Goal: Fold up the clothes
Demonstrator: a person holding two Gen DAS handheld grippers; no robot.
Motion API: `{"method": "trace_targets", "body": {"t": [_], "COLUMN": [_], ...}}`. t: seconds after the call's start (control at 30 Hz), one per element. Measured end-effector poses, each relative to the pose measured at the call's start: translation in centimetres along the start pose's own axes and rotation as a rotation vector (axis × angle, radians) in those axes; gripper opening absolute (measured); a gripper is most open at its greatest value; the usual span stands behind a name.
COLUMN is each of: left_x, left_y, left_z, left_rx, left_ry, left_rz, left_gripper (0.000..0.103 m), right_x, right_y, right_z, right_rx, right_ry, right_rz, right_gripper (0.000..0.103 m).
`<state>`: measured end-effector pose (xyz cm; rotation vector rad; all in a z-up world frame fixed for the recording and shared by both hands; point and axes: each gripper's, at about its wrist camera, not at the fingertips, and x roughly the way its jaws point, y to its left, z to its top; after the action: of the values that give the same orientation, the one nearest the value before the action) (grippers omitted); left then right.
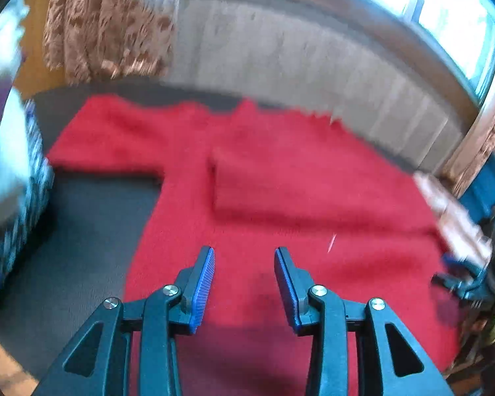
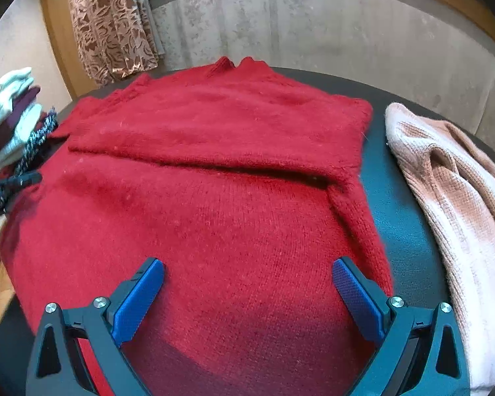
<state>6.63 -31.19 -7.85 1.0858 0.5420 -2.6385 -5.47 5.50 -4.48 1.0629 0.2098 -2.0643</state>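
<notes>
A red knit sweater (image 2: 214, 198) lies flat on a dark table (image 2: 399, 204), collar at the far edge. One sleeve is folded across its chest; the other stretches out to the left in the left wrist view (image 1: 109, 135). The sweater (image 1: 297, 198) fills that blurred view. My left gripper (image 1: 244, 254) is open and empty above the sweater's lower part. My right gripper (image 2: 247, 270) is wide open and empty over the sweater's hem. The other gripper shows at the right edge of the left wrist view (image 1: 462, 280) and at the left edge of the right wrist view (image 2: 13, 183).
A pale pink knit garment (image 2: 452, 204) lies on the table to the right of the sweater. A pile of clothes (image 2: 13, 118) sits at the left. A brown patterned curtain (image 2: 112, 23) and a grey wall stand behind the table.
</notes>
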Motion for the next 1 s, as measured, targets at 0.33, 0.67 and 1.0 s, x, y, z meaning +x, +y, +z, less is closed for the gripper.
{"method": "trace_targets", "body": {"t": [0.33,0.67,1.0], "left_x": [9.1,20.9,26.2], "left_y": [-5.5,-8.1,-9.4], "left_z": [12.2,19.2,20.2], "left_rx": [0.144,0.264,0.279], "left_ry": [-0.018,0.117,0.186], "left_rz": [-0.032,-0.051,-0.107], "left_gripper": [0.048,0.048,0.014], "right_x": [2.3,12.7,19.6], "right_y": [-1.6,-3.3,-3.1], "right_z": [9.5,19.0,23.7], "right_rx": [0.076,0.005,-0.038], "right_ry": [-0.105,0.032,0.122], "right_rz": [0.127,0.130,0.146], "right_gripper": [0.092,0.059,0.039]}}
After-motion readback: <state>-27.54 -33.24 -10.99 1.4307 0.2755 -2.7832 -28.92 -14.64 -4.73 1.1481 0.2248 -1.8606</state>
